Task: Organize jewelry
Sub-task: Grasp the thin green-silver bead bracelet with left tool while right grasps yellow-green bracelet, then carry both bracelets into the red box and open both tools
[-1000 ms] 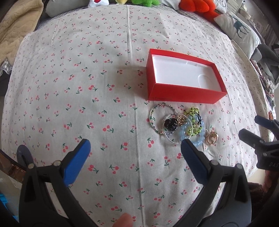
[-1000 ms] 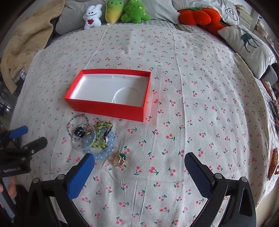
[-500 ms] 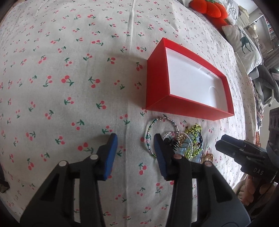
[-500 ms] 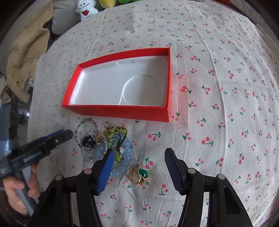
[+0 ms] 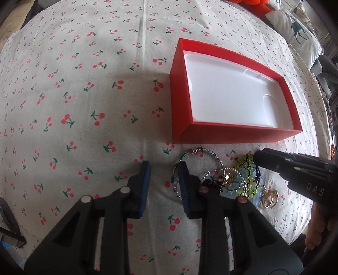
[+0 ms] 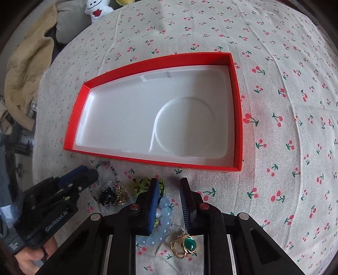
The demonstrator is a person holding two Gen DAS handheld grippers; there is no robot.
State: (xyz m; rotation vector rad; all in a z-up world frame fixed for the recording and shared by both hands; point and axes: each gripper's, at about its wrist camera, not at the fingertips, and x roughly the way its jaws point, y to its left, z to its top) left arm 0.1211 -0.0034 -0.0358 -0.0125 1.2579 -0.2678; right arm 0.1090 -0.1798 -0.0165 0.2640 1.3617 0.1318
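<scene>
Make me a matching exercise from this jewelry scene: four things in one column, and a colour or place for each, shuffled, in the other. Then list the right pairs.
Things:
1. box
2. ring stone
3. chunky bead bracelet
4. plush toy

Descriptions:
A. pale blue, lying by the right gripper's jaws
B. white, at the far edge of the bed
C. red outside, white liner inside, nothing in it
D. deep green, set in gold

Pairs: 1-C, 2-D, 3-A, 4-B
</scene>
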